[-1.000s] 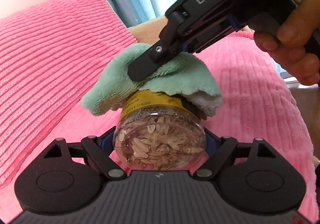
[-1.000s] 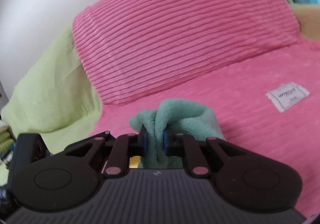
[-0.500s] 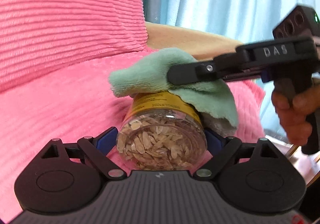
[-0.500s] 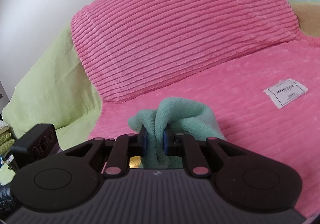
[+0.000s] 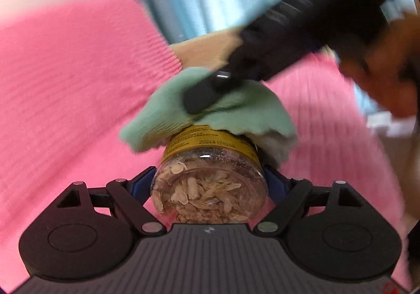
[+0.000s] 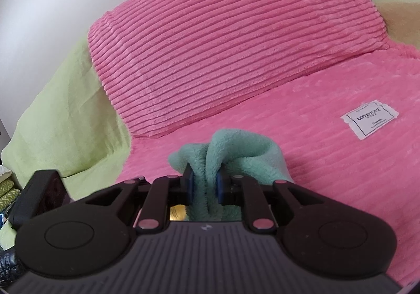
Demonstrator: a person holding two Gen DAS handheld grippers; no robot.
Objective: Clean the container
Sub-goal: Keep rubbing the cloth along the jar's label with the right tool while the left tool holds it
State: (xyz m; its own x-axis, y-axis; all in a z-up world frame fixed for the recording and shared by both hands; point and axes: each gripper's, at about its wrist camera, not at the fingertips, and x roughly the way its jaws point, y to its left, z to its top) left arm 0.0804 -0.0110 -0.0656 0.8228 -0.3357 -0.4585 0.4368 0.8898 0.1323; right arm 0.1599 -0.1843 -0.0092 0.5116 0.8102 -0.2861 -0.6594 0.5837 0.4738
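Left hand-held gripper (image 5: 210, 183) is clamped on a clear jar (image 5: 210, 189), its blue pads pressing both sides of the jar just ahead of the body. Beyond it lie a pink ribbed cushion (image 6: 231, 41) and a pink ribbed blanket (image 6: 328, 162) with a white label (image 6: 369, 119). Seeds or husks, seemingly, fill the jar up to its yellow band (image 5: 210, 144). Right hand-held gripper (image 6: 204, 183), held by a blurred hand (image 5: 388, 78), is pinched shut on a green cloth (image 5: 210, 112) bunched between its fingers; the cloth is draped over the far end of the jar.
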